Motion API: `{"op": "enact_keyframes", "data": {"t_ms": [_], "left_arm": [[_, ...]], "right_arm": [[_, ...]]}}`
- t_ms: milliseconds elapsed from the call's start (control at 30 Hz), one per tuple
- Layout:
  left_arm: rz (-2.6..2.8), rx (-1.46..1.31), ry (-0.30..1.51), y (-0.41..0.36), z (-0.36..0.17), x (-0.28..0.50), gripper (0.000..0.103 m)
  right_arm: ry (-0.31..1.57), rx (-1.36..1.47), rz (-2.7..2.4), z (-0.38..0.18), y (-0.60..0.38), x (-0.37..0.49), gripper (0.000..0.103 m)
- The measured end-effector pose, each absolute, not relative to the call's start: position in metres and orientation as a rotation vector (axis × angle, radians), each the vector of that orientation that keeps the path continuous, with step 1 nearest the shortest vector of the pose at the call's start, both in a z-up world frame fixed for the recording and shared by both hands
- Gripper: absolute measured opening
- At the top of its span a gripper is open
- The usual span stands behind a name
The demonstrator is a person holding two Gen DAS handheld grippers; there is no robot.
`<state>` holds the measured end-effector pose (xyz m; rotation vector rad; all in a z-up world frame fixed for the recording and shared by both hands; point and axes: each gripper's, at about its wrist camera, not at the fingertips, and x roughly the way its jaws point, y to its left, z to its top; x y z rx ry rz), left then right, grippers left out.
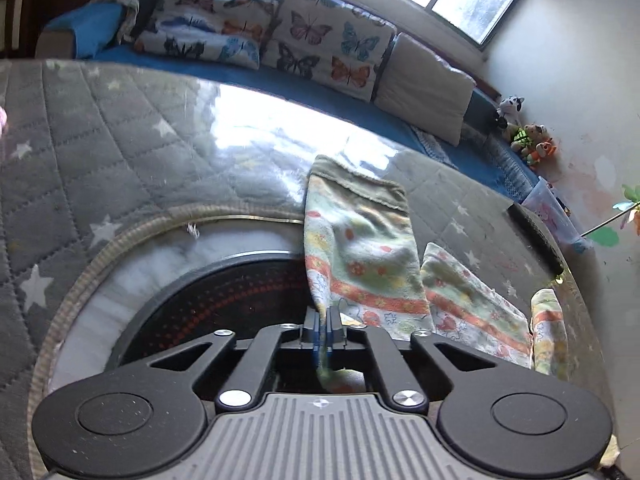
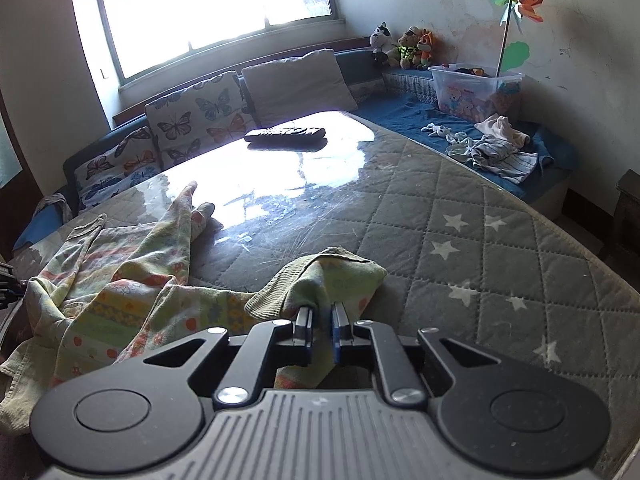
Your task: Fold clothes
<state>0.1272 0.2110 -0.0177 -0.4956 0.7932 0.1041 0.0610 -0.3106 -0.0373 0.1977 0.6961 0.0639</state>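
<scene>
Black left tongs [image 1: 325,330], low in frame, clench the floral garment [image 1: 360,256]. Right tongs [image 2: 321,330] pinch its green cuff [image 2: 320,276] at lower centre; the cloth sprawls left across the quilted, glass-topped surface [image 2: 480,240].

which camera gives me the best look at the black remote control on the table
The right wrist view. The black remote control lies whole and unobstructed there on the glossy tabletop. In the left wrist view only a dark, foreshortened bar shows at the table's right edge.
</scene>
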Motion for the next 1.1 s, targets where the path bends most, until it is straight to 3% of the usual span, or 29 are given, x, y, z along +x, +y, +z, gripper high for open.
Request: {"op": "enact_keyframes", "data": {"t_ms": [467, 1100], "left_arm": [[0.29, -0.35, 0.651, 0.22, 0.013, 0.033, 0.001], [0.551, -0.278, 0.609, 0.232, 0.006, -0.103, 0.001]], "right_arm": [[0.7, 0.214, 0.077, -0.039, -0.311, 0.053, 0.01], [0.708, 0.137, 0.189, -0.047, -0.27, 0.063, 0.007]]}}
